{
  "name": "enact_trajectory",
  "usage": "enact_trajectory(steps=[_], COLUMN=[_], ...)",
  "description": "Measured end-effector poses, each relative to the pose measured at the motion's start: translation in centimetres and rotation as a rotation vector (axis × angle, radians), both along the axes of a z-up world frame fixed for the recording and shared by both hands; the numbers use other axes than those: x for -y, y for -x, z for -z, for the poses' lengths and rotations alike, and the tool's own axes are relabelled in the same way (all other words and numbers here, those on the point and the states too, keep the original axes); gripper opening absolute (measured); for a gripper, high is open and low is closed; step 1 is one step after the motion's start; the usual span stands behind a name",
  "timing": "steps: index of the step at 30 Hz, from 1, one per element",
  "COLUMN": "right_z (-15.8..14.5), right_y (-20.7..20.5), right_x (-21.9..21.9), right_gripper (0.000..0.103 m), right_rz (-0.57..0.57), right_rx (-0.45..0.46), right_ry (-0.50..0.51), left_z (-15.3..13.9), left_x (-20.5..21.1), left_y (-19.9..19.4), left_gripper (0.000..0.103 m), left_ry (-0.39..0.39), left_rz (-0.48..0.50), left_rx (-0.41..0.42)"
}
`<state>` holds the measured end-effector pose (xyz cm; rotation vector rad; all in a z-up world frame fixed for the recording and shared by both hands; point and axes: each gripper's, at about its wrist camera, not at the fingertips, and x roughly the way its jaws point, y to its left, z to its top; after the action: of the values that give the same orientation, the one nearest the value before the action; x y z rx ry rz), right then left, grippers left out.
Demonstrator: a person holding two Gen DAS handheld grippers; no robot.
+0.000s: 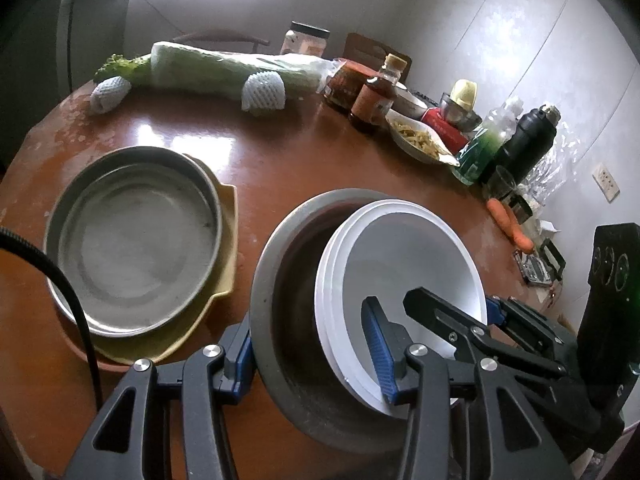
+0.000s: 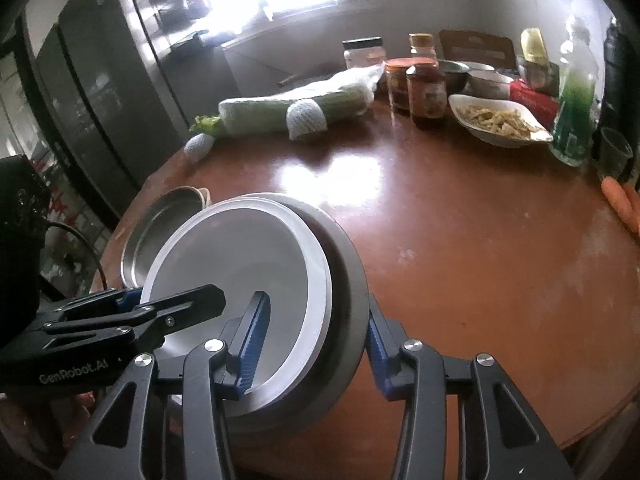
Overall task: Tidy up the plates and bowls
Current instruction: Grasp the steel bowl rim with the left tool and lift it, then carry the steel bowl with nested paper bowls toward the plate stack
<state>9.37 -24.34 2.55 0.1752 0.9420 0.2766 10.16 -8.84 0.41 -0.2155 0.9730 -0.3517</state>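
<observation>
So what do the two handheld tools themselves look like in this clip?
Both match: the left tool and right tool have black scissor-style linkage arms with silver rivets and ribbed blue finger pads. The left one carries white "GenRobot.AI" lettering on its side, and a black cable trails beside it. The right one's boxy black body has round markings.

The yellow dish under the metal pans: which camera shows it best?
The left wrist view: the yellow dish shows its rim and handle beneath the stacked metal pans. The right wrist view shows only a small pale edge behind one pan.
</observation>
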Motion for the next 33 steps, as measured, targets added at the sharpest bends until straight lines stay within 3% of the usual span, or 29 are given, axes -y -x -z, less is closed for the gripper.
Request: enact_trajectory(steps=[17, 33], right_z=[-2.0, -3.4], right_y=[-0.5, -3.1], right_x=[-5.0, -10.8], right_gripper=[0.046, 0.046], right_rz=[-0.05, -0.118], right_rx=[0.062, 0.08], right_ry=[0.029, 0.066], left_z=[-1.4, -3.1], left_x=[-5.2, -10.6], left_y=[1.1, -0.3], left_gripper=[0.048, 0.048], left_ry=[0.03, 0.046], left_rz=[-0.047, -0.11], left_rx=[0.047, 0.078])
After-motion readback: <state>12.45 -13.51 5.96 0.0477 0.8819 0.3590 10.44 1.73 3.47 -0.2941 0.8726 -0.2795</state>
